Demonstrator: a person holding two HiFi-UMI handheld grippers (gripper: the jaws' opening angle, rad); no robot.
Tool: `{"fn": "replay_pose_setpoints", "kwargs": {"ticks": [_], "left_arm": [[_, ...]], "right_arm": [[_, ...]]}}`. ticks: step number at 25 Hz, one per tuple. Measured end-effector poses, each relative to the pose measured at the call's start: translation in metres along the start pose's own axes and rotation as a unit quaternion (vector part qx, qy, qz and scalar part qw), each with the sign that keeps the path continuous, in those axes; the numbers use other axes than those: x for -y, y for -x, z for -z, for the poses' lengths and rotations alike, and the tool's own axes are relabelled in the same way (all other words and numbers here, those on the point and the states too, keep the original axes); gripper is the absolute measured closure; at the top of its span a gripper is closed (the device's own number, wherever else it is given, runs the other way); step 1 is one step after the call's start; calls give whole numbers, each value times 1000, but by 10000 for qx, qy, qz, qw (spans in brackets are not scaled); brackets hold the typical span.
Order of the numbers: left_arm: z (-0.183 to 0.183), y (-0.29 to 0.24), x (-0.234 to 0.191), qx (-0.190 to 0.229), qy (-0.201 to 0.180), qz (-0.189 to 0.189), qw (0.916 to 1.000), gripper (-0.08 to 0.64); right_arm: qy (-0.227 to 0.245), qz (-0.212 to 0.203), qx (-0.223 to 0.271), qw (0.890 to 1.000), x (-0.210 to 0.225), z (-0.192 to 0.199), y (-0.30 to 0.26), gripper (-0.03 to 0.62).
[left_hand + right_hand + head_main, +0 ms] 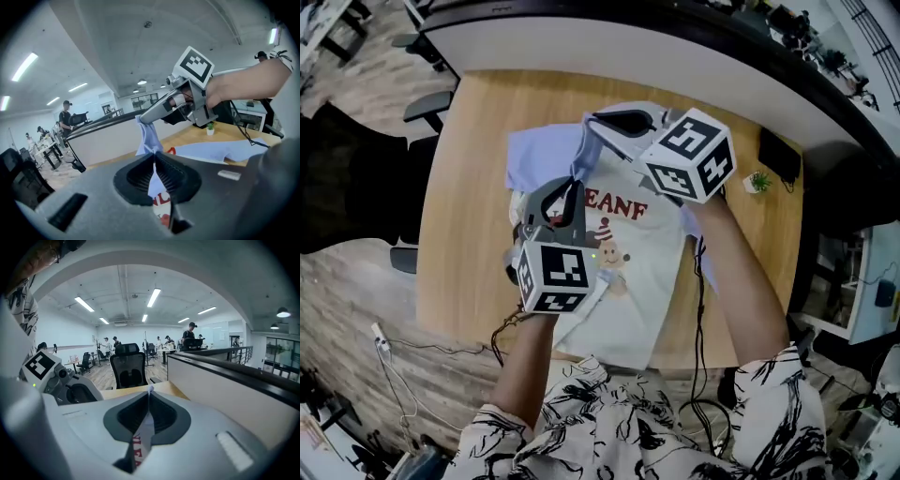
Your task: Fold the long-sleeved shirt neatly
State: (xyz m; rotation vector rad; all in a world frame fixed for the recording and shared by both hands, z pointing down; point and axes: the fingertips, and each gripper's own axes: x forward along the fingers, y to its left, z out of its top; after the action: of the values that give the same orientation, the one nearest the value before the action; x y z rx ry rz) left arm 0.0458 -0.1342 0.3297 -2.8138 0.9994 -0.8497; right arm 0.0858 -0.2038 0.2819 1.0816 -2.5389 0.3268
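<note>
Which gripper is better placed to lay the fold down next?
Left, probably: the left gripper, shut on the shirt, is over its printed front; the right gripper, also shut, is by the far edge.

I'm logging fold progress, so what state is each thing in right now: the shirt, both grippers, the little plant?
shirt: print side up on the table, rumpled, not yet neatly folded, pinched by both grippers
left gripper: shut on shirt fabric
right gripper: shut on shirt fabric
plant: upright near the table's edge
</note>
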Motion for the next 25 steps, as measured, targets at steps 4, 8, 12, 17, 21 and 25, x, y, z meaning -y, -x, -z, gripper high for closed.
{"fn": "replay_pose_setpoints", "kwargs": {"ticks": [4,8,12,17,21,25], "left_arm": [[18,-26,41,-288,-115,344,9989,540],[26,-44,69,-438,-327,610,9966,540],[39,-65,95,-668,-518,842,9929,540],[53,-91,120,-858,-565,1149,9880,538],[65,-109,136,-987,-569,1278,9852,538],[76,-127,149,-1075,-684,1380,9822,538]], "right_arm": [[-284,248,-223,9990,17,58,20,569],[-422,472,-254,9977,29,94,33,569],[-662,572,-237,9959,42,130,45,568],[-870,637,-362,9935,59,175,49,568],[-1064,646,-333,9917,70,200,51,566],[-1381,688,-402,9872,82,226,54,561]]}}
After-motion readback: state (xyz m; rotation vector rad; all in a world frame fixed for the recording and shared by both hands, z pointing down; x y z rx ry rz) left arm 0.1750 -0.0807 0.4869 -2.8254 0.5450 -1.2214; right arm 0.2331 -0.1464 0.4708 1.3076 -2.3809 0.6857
